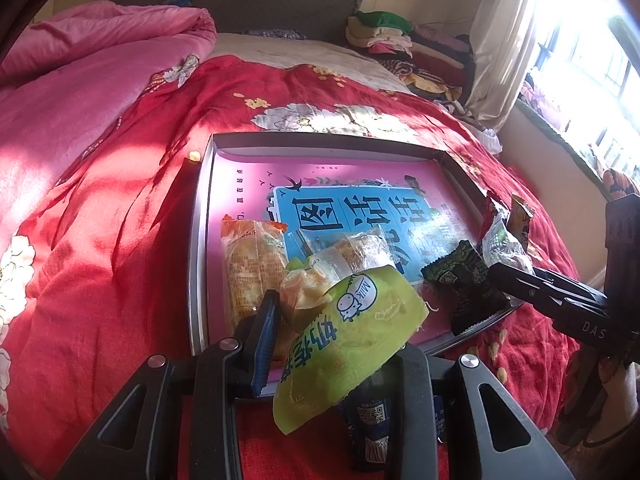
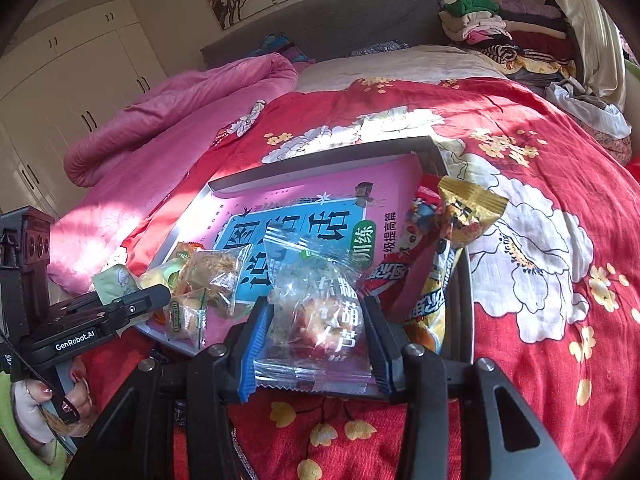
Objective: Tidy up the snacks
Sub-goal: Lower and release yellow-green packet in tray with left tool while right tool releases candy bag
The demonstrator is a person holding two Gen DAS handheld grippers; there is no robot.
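A grey tray (image 1: 199, 216) lined with a pink and blue book lies on the red bed; it also shows in the right wrist view (image 2: 436, 152). My left gripper (image 1: 340, 344) is shut on a green milk snack packet (image 1: 352, 336) above the tray's near edge. An orange packet (image 1: 250, 264) and a clear packet (image 1: 352, 250) lie in the tray. My right gripper (image 2: 316, 340) is shut on a clear candied-fruit packet (image 2: 316, 312) over the tray's near right corner. A red packet (image 2: 416, 264) and a yellow packet (image 2: 464, 216) lean on the tray's right side.
A dark green packet (image 1: 468, 284) lies at the tray's right corner. A pink quilt (image 2: 168, 116) is bunched at the far left. Folded clothes (image 2: 492, 28) are stacked by the headboard. A dark blue packet (image 1: 372, 428) lies on the bed under my left gripper.
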